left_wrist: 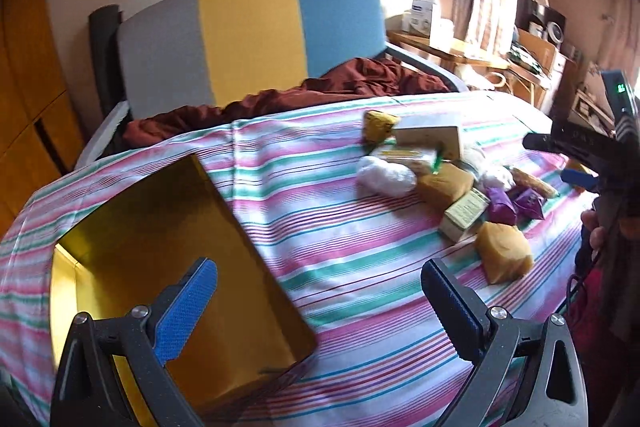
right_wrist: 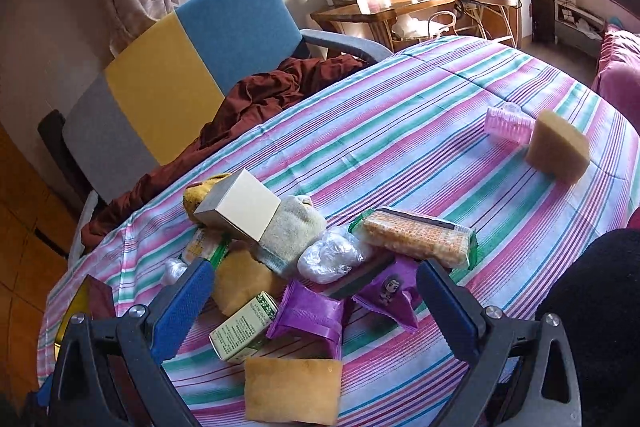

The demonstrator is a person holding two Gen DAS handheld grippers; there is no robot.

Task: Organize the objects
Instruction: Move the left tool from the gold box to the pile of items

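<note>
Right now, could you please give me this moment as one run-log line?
left hand-held gripper: open, empty, beside yellow box | right hand-held gripper: open, empty, over pile, purple packet between fingers | nothing boxed

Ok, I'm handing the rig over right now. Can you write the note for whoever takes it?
Left tongs: open, empty, over the gold box at the table's left end.
Right tongs: open, empty, over the pile.
Box: looks empty, nothing sorted yet.
Pile: purple packets, green carton, cracker pack, white box, towel, sponges.
Apart, far right: pink roller touching a sponge.
Left: probably everything into the box; the nearest sponge looks easiest.
</note>
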